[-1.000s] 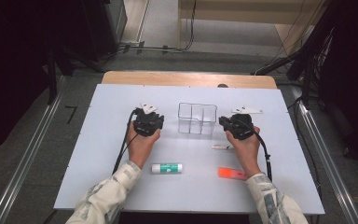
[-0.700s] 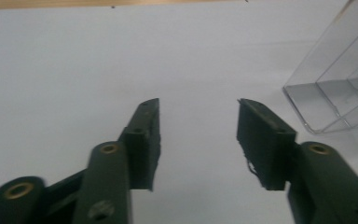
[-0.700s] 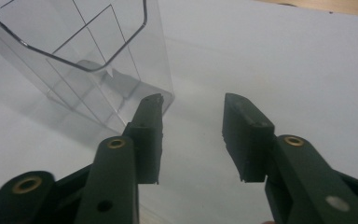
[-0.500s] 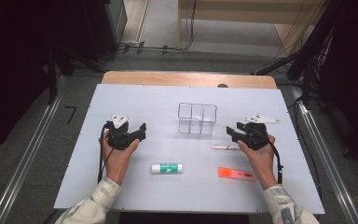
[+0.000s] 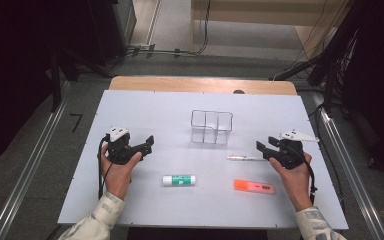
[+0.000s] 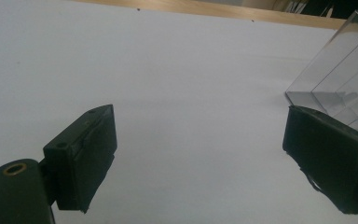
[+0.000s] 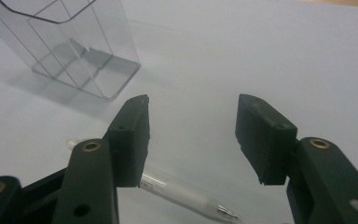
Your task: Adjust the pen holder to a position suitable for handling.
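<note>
Both tongs stand apart and hold nothing: the right tongs (image 5: 263,148) hover just beside the white pen (image 5: 246,158) on the bench (image 5: 150,107), the left tongs (image 5: 147,143) well apart from it.

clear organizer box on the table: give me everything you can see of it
The clear box looks like transparent plastic, thin-walled and open at the top. Inner dividers split it into compartments, and all that show look empty. It stands upright on the white table, near the middle toward the far edge. Nothing touches it: the white pen lies apart on its near right, and both grippers are off to the sides. The right gripper view shows a stepped cutout in one divider. The left gripper view shows its corner beyond the right jaw.
</note>
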`<state>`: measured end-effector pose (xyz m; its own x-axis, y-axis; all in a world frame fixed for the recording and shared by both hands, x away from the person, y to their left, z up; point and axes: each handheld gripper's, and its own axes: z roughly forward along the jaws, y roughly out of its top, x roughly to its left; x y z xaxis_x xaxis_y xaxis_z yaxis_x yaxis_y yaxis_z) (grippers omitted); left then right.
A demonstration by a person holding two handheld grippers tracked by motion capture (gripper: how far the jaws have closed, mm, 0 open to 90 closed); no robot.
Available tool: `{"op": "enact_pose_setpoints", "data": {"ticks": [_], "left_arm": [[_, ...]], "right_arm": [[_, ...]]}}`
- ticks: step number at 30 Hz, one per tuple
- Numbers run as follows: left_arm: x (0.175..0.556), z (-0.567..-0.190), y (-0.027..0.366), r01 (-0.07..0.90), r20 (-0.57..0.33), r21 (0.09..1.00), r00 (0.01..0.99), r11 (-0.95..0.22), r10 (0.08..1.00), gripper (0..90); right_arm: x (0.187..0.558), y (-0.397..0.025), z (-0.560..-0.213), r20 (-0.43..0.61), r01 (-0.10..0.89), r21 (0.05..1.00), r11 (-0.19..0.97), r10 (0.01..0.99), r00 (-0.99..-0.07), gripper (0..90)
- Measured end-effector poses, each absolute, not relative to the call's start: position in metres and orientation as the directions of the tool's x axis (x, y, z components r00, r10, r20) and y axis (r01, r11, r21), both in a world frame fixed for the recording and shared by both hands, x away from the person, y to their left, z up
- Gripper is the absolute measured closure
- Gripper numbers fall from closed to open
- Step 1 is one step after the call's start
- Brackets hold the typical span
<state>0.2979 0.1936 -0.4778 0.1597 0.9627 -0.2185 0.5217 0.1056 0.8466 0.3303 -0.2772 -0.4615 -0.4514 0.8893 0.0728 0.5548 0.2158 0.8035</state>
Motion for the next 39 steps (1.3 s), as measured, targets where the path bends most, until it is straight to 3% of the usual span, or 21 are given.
{"op": "enact_pose_setpoints", "data": {"ticks": [20, 27, 32, 39], "left_arm": [[0.294, -0.482, 0.191, 0.528, -0.202, 0.847, 0.195, 0.071, 0.96, 8.0], [0.288, -0.483, 0.201, 0.519, -0.21, 0.849, 0.168, 0.095, 0.963, 8.3], [0.285, -0.485, 0.207, 0.523, -0.21, 0.846, 0.158, 0.099, 0.965, 8.4], [0.28, -0.489, 0.213, 0.533, -0.202, 0.841, 0.145, 0.095, 0.969, 8.2]], "right_arm": [[0.314, -0.312, -0.467, 0.069, 0.551, 0.807, 0.211, 0.894, -0.443, 40.9], [0.312, -0.319, -0.471, 0.081, 0.56, 0.805, 0.197, 0.898, -0.433, 34.8], [0.311, -0.321, -0.476, 0.083, 0.569, 0.798, 0.201, 0.897, -0.434, 23.3], [0.308, -0.326, -0.478, 0.08, 0.583, 0.792, 0.182, 0.915, -0.394, 15.0]]}}
